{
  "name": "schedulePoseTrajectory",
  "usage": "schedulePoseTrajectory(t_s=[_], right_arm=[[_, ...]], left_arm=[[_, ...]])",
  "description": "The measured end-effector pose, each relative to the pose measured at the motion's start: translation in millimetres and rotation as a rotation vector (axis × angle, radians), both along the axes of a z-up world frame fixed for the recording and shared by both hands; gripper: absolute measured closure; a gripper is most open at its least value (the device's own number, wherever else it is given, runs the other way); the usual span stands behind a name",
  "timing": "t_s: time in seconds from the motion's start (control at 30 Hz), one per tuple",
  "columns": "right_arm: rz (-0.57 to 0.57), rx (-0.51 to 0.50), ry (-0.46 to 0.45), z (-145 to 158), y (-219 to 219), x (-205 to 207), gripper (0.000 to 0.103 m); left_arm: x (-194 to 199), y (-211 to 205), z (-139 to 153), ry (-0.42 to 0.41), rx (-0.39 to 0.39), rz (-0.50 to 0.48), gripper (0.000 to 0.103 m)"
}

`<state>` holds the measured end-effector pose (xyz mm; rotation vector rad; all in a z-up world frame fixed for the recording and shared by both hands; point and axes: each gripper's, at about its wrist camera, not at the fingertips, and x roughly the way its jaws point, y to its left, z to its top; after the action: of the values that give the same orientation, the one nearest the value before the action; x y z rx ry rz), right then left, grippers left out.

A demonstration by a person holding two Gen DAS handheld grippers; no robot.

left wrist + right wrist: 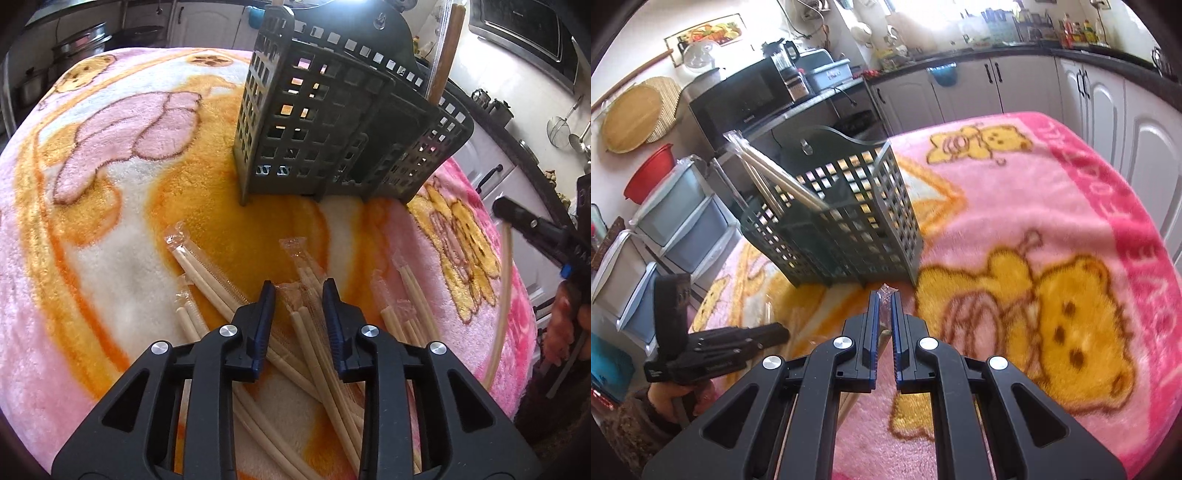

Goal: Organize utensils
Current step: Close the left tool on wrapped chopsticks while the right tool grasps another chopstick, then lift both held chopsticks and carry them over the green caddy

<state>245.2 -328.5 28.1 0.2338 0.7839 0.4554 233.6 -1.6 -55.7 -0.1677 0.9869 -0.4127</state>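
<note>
Holding one wrapped pair of chopsticks, the right gripper has its jaws closed almost together on the clear wrapper, whose crimped tip pokes out between the fingertips while the sticks trail down beneath the tool. It points at the grey slotted utensil basket, which stands toward the far side of the table on a pink and orange fleece blanket. One or two wrapped pairs already lean out of the basket's left compartment. The step in hand looks like carrying this pair over for loading; the next move would call for lifting it above the rim, tipping it upright and dropping it into a compartment.

The left gripper hovers with its jaws parted and empty over the loose pile of wrapped chopsticks at the near edge of the table, seemingly ready to choose one. The pairs cross and overlap, so singling one out may snag neighbours. The basket's tall back panel and the pairs already leaning inside could crowd the drop.
</note>
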Motion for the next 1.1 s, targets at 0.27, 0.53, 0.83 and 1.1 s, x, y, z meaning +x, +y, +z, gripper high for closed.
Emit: schedulePoseTrajectory(t_s=[0.27,0.53,0.83,1.1], right_arm=[[0.011,0.007,-0.030,12,4,2,0.097],[0.020,0.011,-0.041,16,7,2,0.097],[0.058,0.010,-0.118,37,14,-3,0.097],[0.084,-0.020,-0.208,60,24,-9,0.097]], left_arm=[[2,3,0,-0.003,-0.013,0.007,0.095],[0,18,8,-0.003,-0.072,0.030,0.099],[-7,34,45,-0.099,-0.142,0.060,0.100],[-12,33,90,-0.219,-0.171,0.064,0.100]])
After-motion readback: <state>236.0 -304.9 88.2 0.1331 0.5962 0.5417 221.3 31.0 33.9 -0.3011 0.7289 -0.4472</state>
